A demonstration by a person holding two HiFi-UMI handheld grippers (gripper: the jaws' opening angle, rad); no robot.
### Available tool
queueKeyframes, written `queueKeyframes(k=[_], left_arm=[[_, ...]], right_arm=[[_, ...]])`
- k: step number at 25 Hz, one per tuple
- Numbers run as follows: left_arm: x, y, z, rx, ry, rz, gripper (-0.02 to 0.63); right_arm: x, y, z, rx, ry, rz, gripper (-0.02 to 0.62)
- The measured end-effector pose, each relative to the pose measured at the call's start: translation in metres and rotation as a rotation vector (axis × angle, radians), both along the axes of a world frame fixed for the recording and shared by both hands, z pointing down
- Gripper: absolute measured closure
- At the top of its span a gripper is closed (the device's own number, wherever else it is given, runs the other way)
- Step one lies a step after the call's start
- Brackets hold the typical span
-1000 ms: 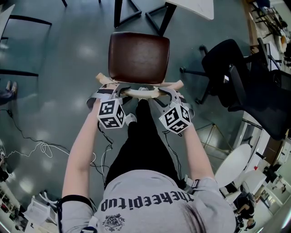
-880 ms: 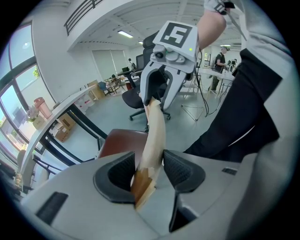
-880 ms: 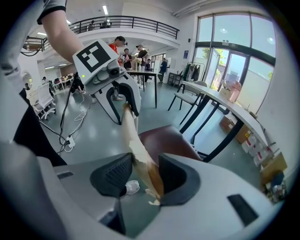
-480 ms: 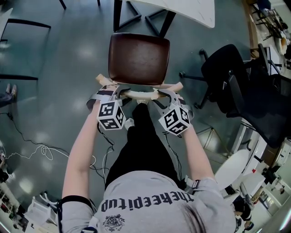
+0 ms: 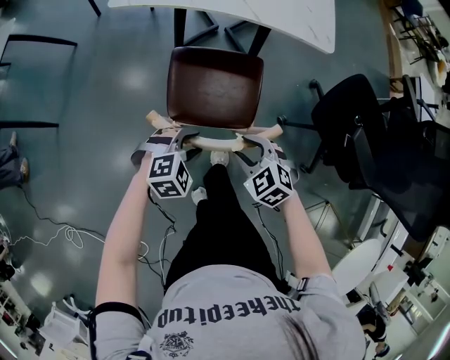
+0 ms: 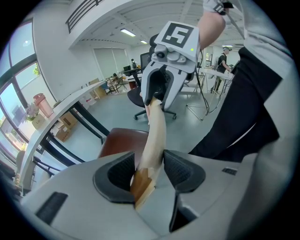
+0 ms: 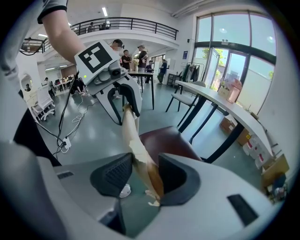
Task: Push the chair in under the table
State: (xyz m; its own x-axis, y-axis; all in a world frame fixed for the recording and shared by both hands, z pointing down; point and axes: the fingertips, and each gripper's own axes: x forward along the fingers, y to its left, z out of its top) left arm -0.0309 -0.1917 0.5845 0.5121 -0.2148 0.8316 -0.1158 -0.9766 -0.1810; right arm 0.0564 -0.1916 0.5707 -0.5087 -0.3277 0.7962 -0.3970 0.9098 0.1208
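Note:
The chair has a brown seat (image 5: 214, 86) and a curved pale wooden back rail (image 5: 214, 143). It stands just before the white table (image 5: 281, 14), its front edge at the table's rim. My left gripper (image 5: 177, 138) is shut on the rail's left part and my right gripper (image 5: 252, 143) on its right part. In the left gripper view the rail (image 6: 154, 136) runs between the pads of the left gripper (image 6: 147, 171) toward the right gripper (image 6: 157, 91). In the right gripper view the rail (image 7: 133, 136) sits in my right gripper (image 7: 143, 176), with the seat (image 7: 168, 140) beyond.
Black table legs (image 5: 204, 24) stand ahead of the seat. A black office chair (image 5: 365, 133) stands to the right. Cables (image 5: 63, 232) lie on the grey floor at the left. A dark frame (image 5: 28, 84) is at the far left. The person's leg (image 5: 218, 211) is right behind the chair.
The chair and both grippers have moved forward toward the table. More of the white tabletop shows at the top, and the seat's front has reached its edge.

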Motion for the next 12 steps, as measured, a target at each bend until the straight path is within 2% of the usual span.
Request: queueKeyframes(k=[12], left_arm=[[0.007, -0.042, 0.000, -0.004, -0.002, -0.024, 0.403]], right_arm=[[0.007, -0.043, 0.000, -0.003, -0.001, -0.030, 0.416]])
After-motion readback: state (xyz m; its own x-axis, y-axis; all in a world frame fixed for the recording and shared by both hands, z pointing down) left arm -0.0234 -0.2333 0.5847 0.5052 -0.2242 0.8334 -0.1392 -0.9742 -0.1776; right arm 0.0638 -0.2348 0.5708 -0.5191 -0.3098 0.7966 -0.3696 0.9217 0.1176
